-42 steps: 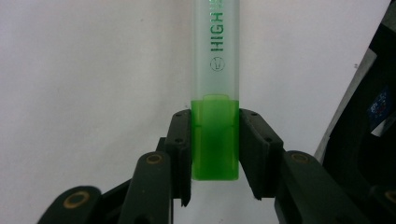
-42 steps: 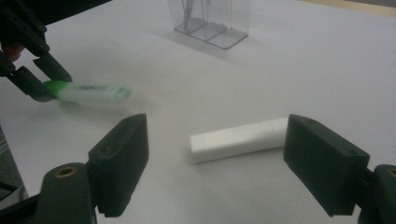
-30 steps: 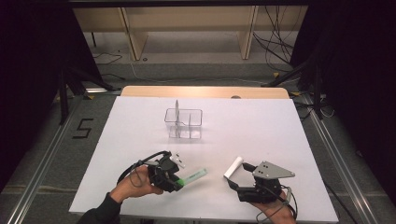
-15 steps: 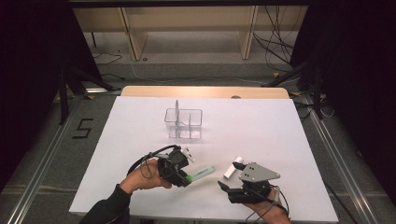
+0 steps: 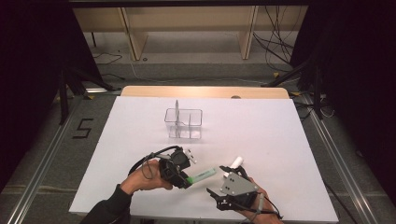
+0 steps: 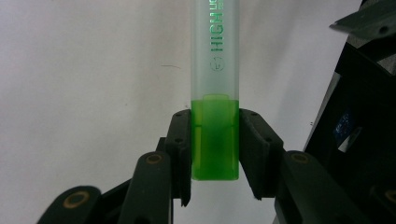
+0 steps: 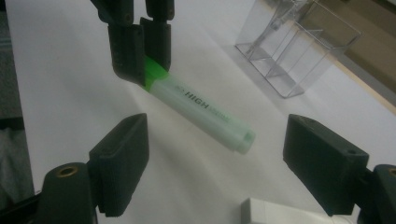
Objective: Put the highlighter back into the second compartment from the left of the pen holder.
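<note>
White table [image 5: 280,140] near edge: the right gripper [image 7: 217,161], jaws spread, is closing in from the right on the free end of the highlighter [image 7: 205,114] that the left gripper [image 6: 215,140] is pinching, likely for a handover or uncapping.

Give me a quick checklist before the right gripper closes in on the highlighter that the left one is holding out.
1. Left gripper grip: pads clamp the green cap end of the highlighter. Ok.
2. Right gripper jaws: wide apart, nothing between the pads. Ok.
3. Line-up: the highlighter's free end points toward the gap between the right jaws but has not entered it. Not ok yet.
4. Clearance: the white object lies close under the right jaws. Cannot tell if it will interfere.
5. Clear compartment box: upright on the table, well away from both grippers. Ok.
</note>
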`<state>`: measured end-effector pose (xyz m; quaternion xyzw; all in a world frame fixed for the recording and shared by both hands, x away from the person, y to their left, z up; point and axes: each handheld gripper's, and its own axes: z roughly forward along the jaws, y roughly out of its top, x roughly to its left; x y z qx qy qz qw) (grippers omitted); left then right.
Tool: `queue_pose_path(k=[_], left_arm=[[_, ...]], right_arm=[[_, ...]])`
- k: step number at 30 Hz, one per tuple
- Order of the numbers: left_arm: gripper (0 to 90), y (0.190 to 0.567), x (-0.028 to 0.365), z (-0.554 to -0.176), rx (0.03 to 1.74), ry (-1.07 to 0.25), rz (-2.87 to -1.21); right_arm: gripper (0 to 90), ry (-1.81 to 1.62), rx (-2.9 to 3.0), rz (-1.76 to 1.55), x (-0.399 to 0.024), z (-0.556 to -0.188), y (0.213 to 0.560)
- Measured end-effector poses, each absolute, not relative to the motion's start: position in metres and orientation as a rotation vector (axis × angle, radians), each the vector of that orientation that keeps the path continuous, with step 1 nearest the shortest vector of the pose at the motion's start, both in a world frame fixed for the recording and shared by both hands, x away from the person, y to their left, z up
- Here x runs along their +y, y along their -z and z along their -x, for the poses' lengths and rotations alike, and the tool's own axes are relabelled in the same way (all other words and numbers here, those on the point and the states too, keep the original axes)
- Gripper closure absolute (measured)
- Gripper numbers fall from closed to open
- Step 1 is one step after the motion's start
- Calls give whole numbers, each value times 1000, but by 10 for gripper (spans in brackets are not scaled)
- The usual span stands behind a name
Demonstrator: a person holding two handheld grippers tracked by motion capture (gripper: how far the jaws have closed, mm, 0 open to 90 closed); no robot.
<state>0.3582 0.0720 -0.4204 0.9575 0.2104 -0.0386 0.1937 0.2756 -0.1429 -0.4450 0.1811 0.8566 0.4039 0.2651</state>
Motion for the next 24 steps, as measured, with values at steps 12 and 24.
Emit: queue_pose_path(k=[12,24], left_arm=[[668,419,66,-353,577,127,-2700],[668,417,64,-351,585,144,-2695]], right_arm=[[264,-864,2253,-201,-115,-264,457],[369,-669,2155,11,-97,-256,470]])
